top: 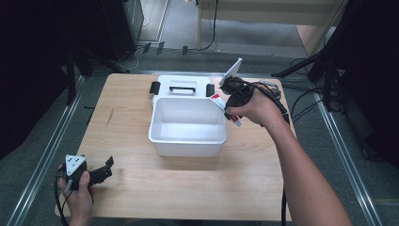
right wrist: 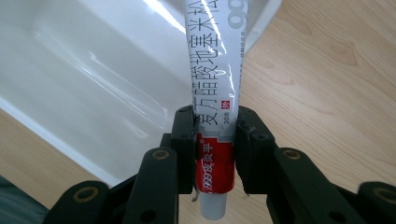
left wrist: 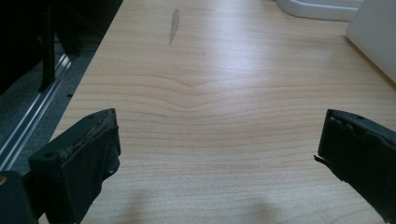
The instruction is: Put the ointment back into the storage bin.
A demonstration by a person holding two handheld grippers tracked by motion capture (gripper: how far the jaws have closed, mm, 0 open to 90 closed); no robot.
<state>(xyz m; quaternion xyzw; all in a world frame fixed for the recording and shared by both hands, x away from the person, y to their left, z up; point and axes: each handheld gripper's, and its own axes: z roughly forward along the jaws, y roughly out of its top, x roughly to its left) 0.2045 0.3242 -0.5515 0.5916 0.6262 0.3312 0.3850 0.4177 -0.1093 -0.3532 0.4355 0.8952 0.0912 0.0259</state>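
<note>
tube clamped in right tool, over bin rim

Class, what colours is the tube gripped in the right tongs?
Silver-white tube with a red band and white cap, clearest in the right gripper view.

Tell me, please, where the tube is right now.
The tube is clamped in the right gripper, at the right rim of the white bin in the high view.
</note>
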